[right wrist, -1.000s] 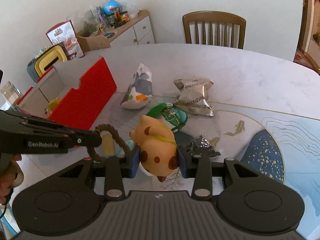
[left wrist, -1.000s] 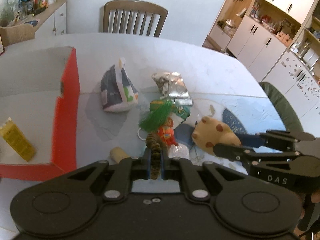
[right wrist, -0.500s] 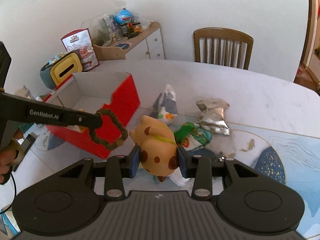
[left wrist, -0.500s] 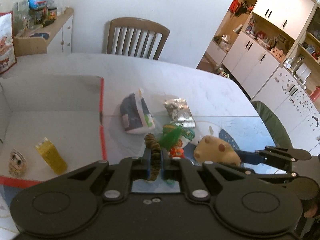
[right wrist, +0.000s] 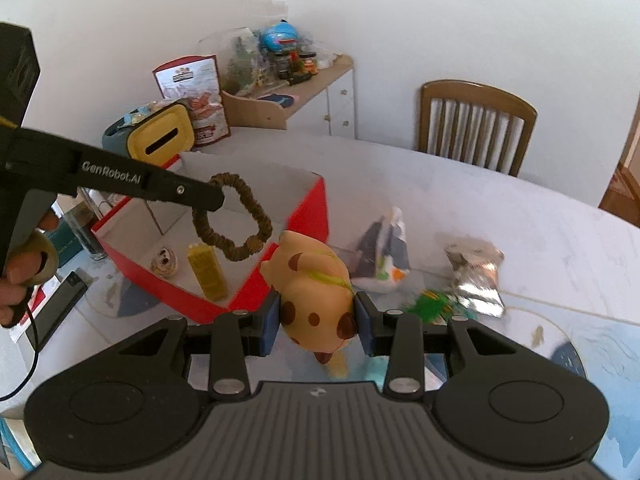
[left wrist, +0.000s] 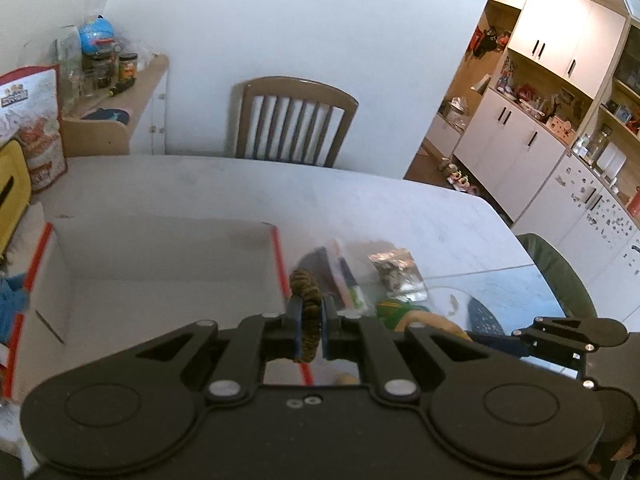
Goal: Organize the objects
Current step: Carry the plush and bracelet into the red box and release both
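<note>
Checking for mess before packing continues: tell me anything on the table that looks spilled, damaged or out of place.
Nothing spilled. A crumpled silver wrapper and a slumped snack bag lie loose on the table, outside the red box; otherwise nothing stands out.

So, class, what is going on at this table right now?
A person is tidying things into a red box. The left gripper is shut on a brown hair scrunchie, hanging over the box. The right gripper is shut on a spotted squishy dog toy beside the box. A yellow block already lies inside; snack packets remain on the table.
</note>
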